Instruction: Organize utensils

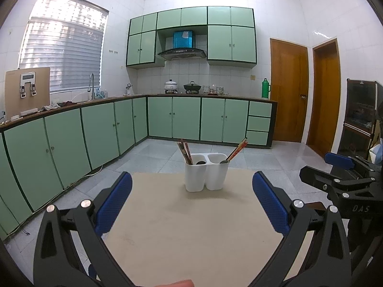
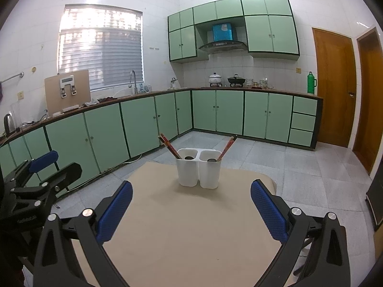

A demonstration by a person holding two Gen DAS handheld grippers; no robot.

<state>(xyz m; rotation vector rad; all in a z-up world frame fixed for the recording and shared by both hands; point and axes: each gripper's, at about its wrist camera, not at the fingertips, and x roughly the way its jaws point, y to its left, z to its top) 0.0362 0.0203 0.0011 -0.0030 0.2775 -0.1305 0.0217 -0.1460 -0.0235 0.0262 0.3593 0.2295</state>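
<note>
A white two-compartment utensil holder (image 1: 206, 172) (image 2: 199, 168) stands near the far edge of a beige table (image 1: 191, 227) (image 2: 186, 229). Chopsticks (image 1: 185, 151) (image 2: 168, 146) lean left in its left compartment; more chopsticks (image 1: 237, 149) (image 2: 227, 147) lean right in the right one. A dark spoon end shows in each compartment. My left gripper (image 1: 191, 203) is open and empty, short of the holder. My right gripper (image 2: 191, 205) is open and empty too. The right gripper shows at the right of the left wrist view (image 1: 340, 167); the left gripper shows at the left of the right wrist view (image 2: 40, 167).
Green kitchen cabinets (image 1: 95, 129) line the left and far walls beyond the table. Wooden doors (image 1: 289, 91) stand at the right. A dark cabinet (image 1: 359, 117) stands at the far right. Grey tiled floor (image 2: 299, 167) surrounds the table.
</note>
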